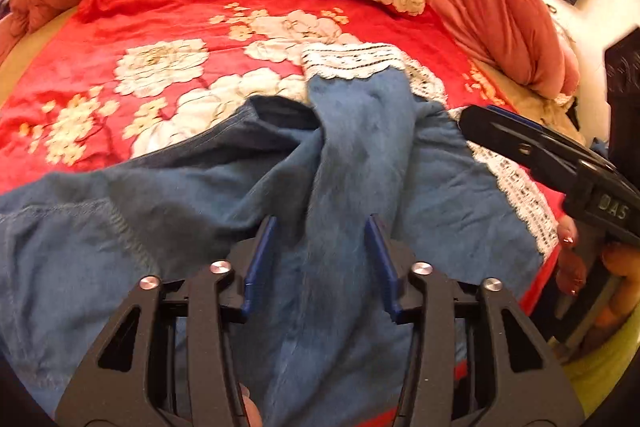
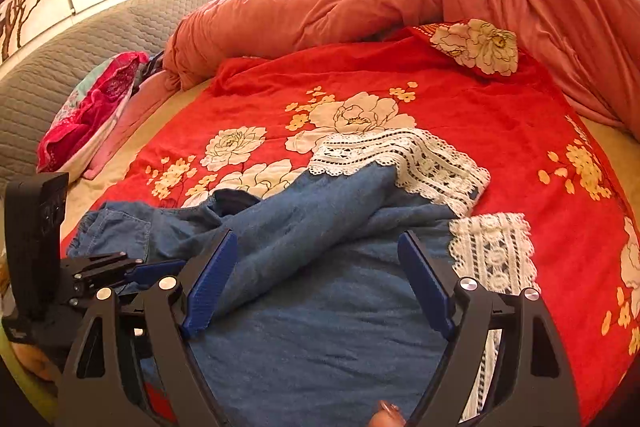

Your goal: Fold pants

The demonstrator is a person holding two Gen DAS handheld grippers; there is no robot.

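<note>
We judge the fold barely begun: the pants (image 2: 320,267) lie rumpled on the bed (image 2: 520,131), lace cuffs (image 2: 400,155) at 12 o'clock, and both our left gripper (image 1: 320,259) and right gripper (image 2: 320,283) hover with fingers open, holding nothing.

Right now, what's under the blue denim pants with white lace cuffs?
The blue denim pants lie on a red floral blanket. Whatever the denim covers is hidden.

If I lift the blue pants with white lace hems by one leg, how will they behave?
The blue denim pants with white lace hems already lie rumpled, so they will probably droop. The white lace hem looks openwork and may snag. On the red flowered blanket, pushing would likely bunch the cloth.
</note>
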